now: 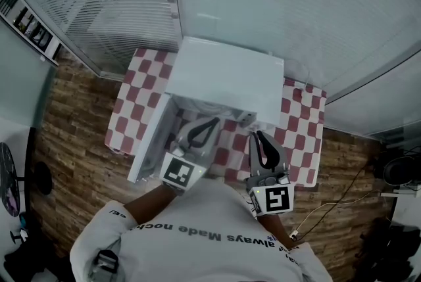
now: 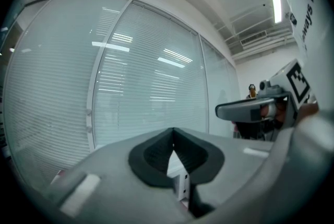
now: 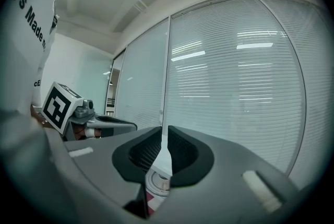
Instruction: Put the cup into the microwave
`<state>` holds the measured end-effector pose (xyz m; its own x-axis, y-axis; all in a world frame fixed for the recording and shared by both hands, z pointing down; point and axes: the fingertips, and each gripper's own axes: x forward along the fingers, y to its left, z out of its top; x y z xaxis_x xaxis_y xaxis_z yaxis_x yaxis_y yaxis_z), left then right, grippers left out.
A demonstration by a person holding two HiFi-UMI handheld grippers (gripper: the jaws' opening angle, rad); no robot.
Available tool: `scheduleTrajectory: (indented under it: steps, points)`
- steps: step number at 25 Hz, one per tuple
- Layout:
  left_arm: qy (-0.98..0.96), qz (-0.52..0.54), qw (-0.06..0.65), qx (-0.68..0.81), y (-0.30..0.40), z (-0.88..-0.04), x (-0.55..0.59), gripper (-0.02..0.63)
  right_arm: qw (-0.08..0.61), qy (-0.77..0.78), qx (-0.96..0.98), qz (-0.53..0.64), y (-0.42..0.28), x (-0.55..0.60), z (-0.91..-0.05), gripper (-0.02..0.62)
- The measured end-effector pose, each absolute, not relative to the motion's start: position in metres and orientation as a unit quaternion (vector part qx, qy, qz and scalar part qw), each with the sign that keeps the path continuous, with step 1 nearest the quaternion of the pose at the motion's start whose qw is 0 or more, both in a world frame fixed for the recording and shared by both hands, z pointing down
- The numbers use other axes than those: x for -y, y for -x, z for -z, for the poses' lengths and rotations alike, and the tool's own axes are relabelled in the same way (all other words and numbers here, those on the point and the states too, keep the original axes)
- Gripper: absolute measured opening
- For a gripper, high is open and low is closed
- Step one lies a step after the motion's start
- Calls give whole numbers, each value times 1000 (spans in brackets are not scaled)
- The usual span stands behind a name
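Observation:
The white microwave (image 1: 223, 73) stands on a table with a red-and-white checked cloth (image 1: 299, 136). Its door (image 1: 150, 142) hangs open to the left. A pale cup (image 1: 246, 118) stands on the cloth just in front of the microwave's right part; in the right gripper view the cup (image 3: 158, 184) shows low down, just beyond the jaw tips. My left gripper (image 1: 216, 120) is shut and holds nothing, hovering before the open cavity. My right gripper (image 1: 255, 134) is shut too, just short of the cup and not touching it. Both gripper cameras tilt upward.
Glass walls with blinds (image 1: 276, 4) rise right behind the table. Wooden flooring (image 1: 79, 142) lies on the left, and cables (image 1: 329, 205) on the right. A person stands in the far room (image 2: 252, 91).

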<state>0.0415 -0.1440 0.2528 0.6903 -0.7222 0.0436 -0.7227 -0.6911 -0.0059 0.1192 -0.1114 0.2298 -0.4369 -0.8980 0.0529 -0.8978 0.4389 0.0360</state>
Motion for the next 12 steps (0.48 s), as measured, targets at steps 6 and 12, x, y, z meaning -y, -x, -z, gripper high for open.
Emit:
scheduleTrajectory:
  steps: [6, 12]
  points:
    - [-920, -15, 14, 390, -42, -253, 139, 5, 42, -525, 850, -1, -118, 106, -234, 37]
    - [-922, -14, 23, 387, -42, -256, 136, 5, 34, -527, 849, -3, -116, 106, -232, 37]
